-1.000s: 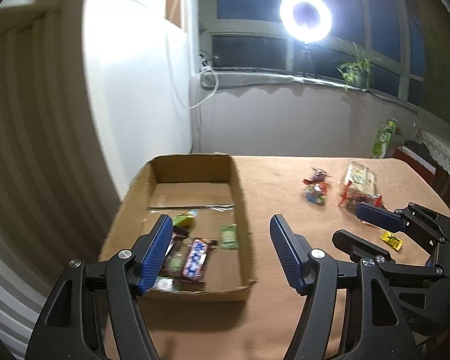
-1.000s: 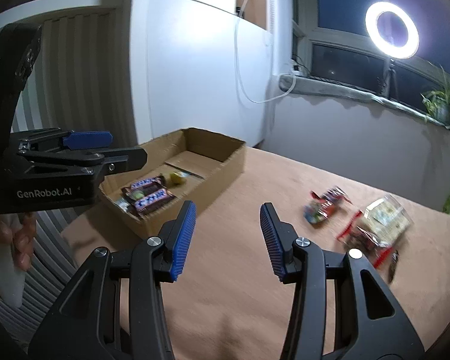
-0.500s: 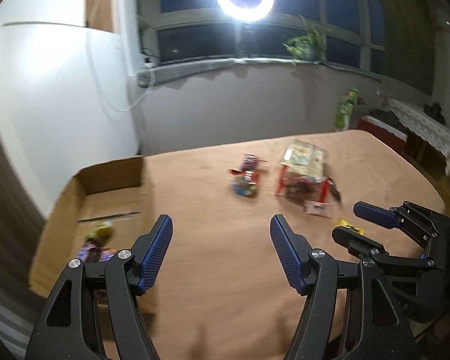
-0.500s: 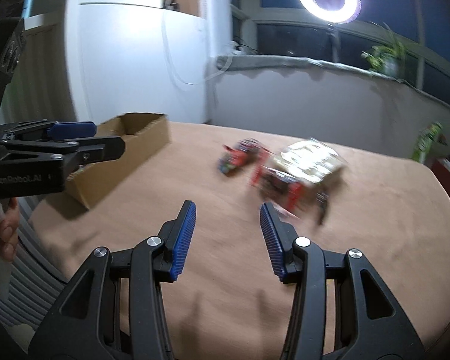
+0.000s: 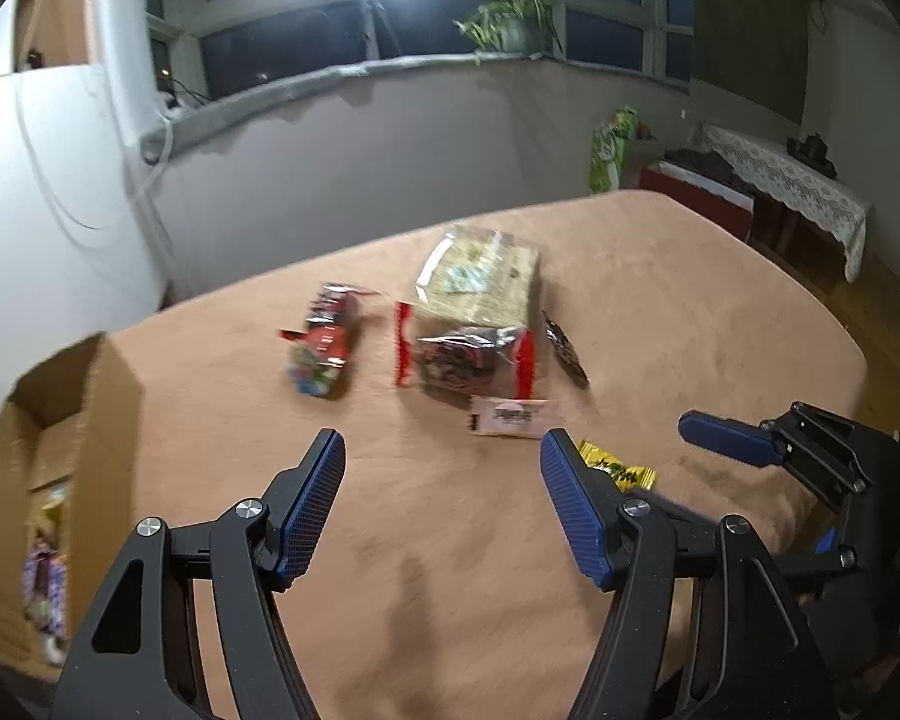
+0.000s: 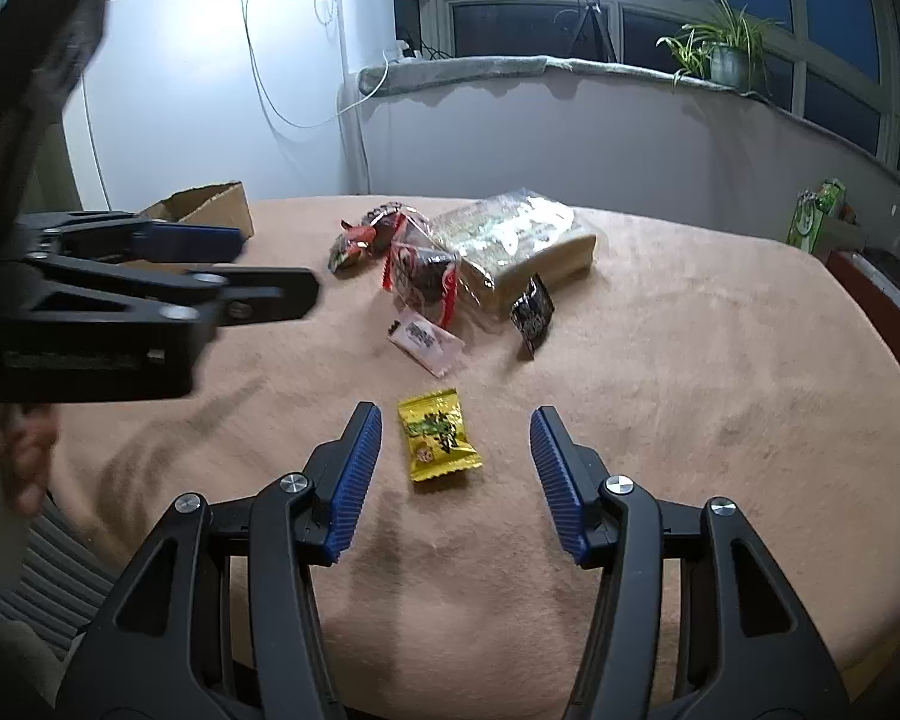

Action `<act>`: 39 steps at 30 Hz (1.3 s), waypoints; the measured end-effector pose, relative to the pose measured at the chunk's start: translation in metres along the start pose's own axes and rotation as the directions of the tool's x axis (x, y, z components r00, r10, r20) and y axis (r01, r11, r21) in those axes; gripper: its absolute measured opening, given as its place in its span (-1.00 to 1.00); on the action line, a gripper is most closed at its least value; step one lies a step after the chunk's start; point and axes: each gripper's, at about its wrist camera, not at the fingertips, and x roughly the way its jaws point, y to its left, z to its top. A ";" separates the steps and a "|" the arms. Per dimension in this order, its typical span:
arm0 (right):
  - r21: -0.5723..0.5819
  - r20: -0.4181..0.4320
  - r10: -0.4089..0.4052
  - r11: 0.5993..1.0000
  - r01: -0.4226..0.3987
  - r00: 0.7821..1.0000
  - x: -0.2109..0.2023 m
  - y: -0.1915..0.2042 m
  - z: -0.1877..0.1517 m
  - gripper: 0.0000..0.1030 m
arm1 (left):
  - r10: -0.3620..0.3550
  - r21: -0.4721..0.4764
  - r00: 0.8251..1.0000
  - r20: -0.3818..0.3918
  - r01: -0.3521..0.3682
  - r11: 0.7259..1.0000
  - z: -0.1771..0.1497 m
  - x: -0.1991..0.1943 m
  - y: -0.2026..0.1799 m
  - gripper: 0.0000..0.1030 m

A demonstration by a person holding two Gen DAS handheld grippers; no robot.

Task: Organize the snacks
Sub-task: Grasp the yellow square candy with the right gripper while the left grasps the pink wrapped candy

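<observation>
While both tools were held above the tabletop (image 6: 720, 360), the right gripper (image 6: 456, 468) was spread wide with nothing clasped, a yellow candy packet (image 6: 438, 443) lying flat between its blue pads (image 6: 354, 480), untouched. The left gripper (image 5: 442, 504) was likewise held wide apart and empty. A pink sachet (image 6: 427, 341), a red-edged bag (image 6: 421, 276) and a clear cracker pack (image 6: 516, 240) were clustered toward the far edge. The cardboard box (image 5: 60, 420), with snacks inside, was set at the left edge.
</observation>
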 end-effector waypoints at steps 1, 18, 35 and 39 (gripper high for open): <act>-0.002 -0.005 0.002 1.000 -0.002 1.000 0.002 0.000 -0.001 0.05 | -0.020 -0.006 1.000 -0.018 0.020 1.000 0.001 0.009 -0.001 0.31; -0.130 -0.034 0.014 0.991 -0.019 0.999 0.030 0.012 -0.005 -0.46 | -0.116 -0.048 0.983 -0.141 0.110 0.993 0.004 0.073 -0.012 0.09; -0.130 -0.017 0.001 0.992 -0.003 1.000 0.019 0.014 -0.008 -0.47 | -0.134 -0.079 0.985 -0.107 0.126 0.989 -0.003 0.058 0.000 -0.66; -0.124 -0.002 -0.010 0.992 0.010 1.000 0.013 0.016 -0.007 -0.47 | -0.138 -0.088 0.986 -0.097 0.130 0.988 -0.007 0.051 0.002 -0.66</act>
